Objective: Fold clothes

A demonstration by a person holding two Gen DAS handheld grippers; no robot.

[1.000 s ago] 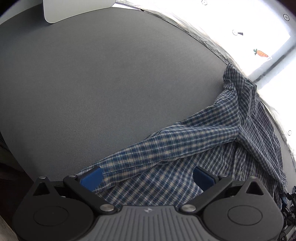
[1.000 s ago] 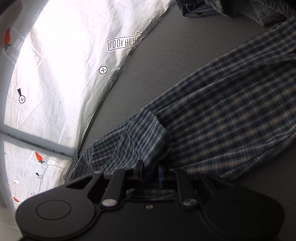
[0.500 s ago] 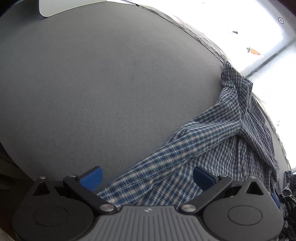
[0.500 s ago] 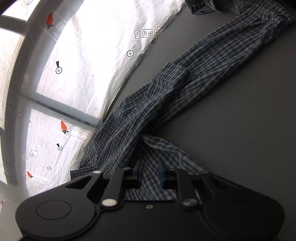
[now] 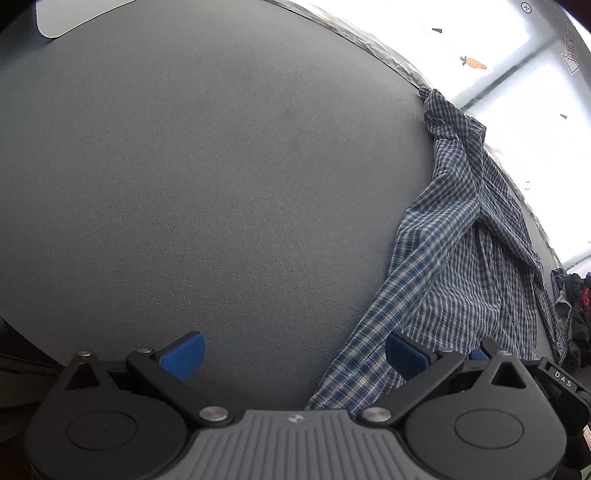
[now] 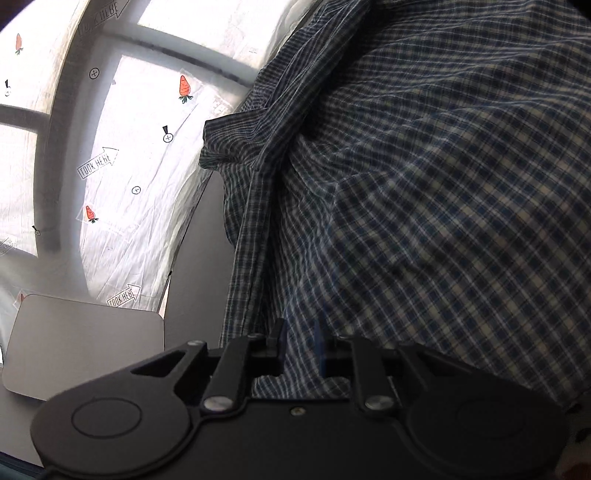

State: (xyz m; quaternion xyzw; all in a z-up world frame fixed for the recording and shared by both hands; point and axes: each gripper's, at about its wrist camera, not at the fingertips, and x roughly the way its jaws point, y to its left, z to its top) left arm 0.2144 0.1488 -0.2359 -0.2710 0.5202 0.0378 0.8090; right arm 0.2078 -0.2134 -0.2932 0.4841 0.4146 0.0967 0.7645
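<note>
A blue and white plaid shirt (image 5: 454, 254) lies bunched along the right side of the grey table (image 5: 207, 177), stretching from the far edge toward me. My left gripper (image 5: 293, 352) is open, its blue pads wide apart; a strip of the shirt lies between them, nearer the right pad. In the right wrist view the plaid shirt (image 6: 424, 184) fills most of the frame, lifted and hanging close to the camera. My right gripper (image 6: 301, 349) is shut on a fold of the shirt.
A light grey flat board (image 6: 85, 350) lies on the table near its edge; it also shows in the left wrist view (image 5: 74, 14) at the far left. A pile of dark clothes (image 5: 572, 310) sits at the right. White printed sheeting (image 6: 122, 147) hangs behind the table.
My right gripper has pulled the shirt up and to the right, so the cloth slid out from under the left gripper. The left gripper stayed open.
</note>
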